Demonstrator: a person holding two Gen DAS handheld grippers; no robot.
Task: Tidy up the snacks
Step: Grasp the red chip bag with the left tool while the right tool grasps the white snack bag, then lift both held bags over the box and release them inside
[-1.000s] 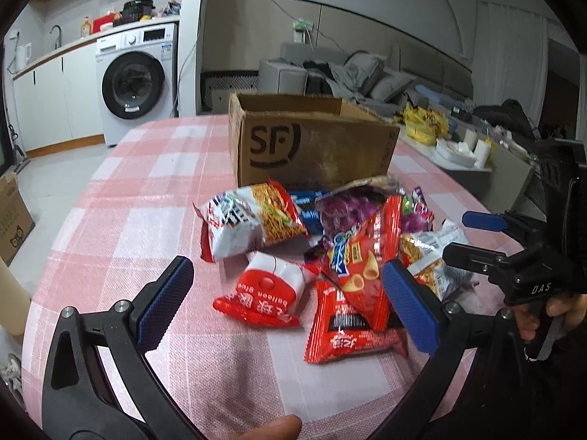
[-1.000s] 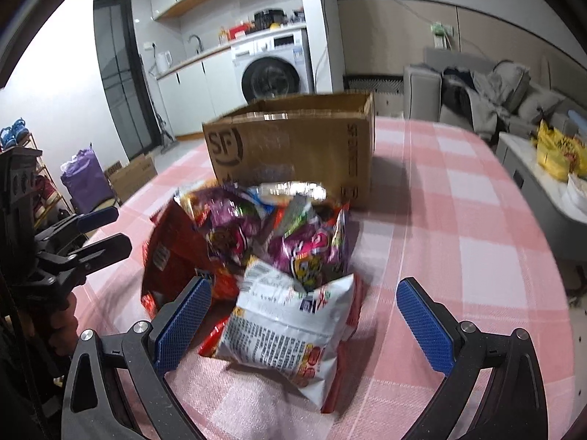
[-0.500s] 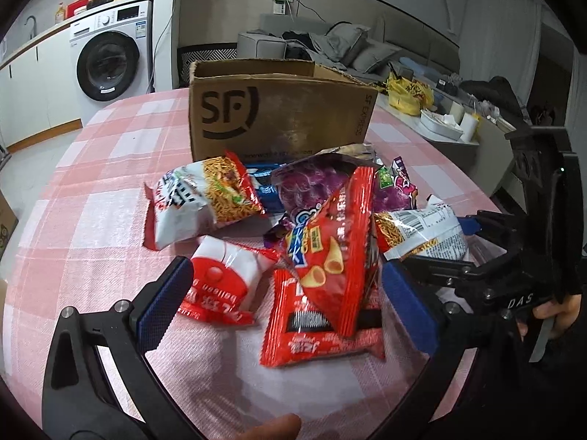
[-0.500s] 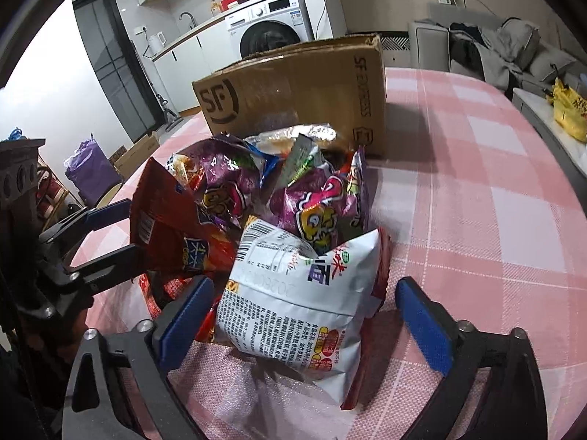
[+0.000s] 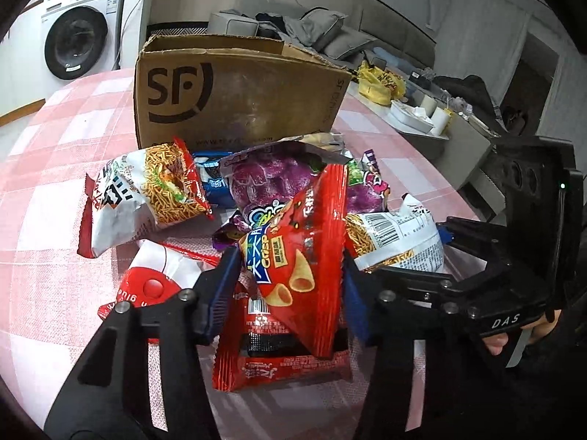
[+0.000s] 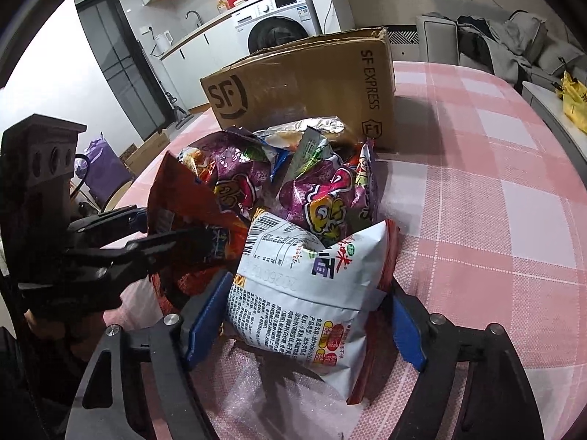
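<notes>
Left wrist view: your left gripper [image 5: 291,286] has its blue pads pressed on both sides of the red crisp bag [image 5: 304,256], so it is clenched on that bag, which stands tilted above a flat red packet [image 5: 279,363] lying right under the jaws. On your other side, the right gripper [image 6: 301,315] brackets the white noodle bag [image 6: 312,286]; its pads look to be touching the bag's sides, though you cannot be sure how firmly they bite. To do this well, I would lift each bag straight up before you swing it, because both rest on the pile and could drag neighbours along; these puffed foil bags are slippery and crush easily, so squeeze only enough to hold. Just ahead of the left jaws sit the purple bags [image 5: 264,179], and ahead and to their left a second noodle bag [image 5: 146,198] and a red-and-white pack [image 5: 154,282] beside the left finger. Beyond the whole pile, farther forward of both grippers, stands the box [image 5: 234,91] on the checked cloth [image 6: 495,201], open at the top; its inside is hidden from both cameras, so you cannot tell what, if anything, it holds. It seems the likely place for the snacks.
</notes>
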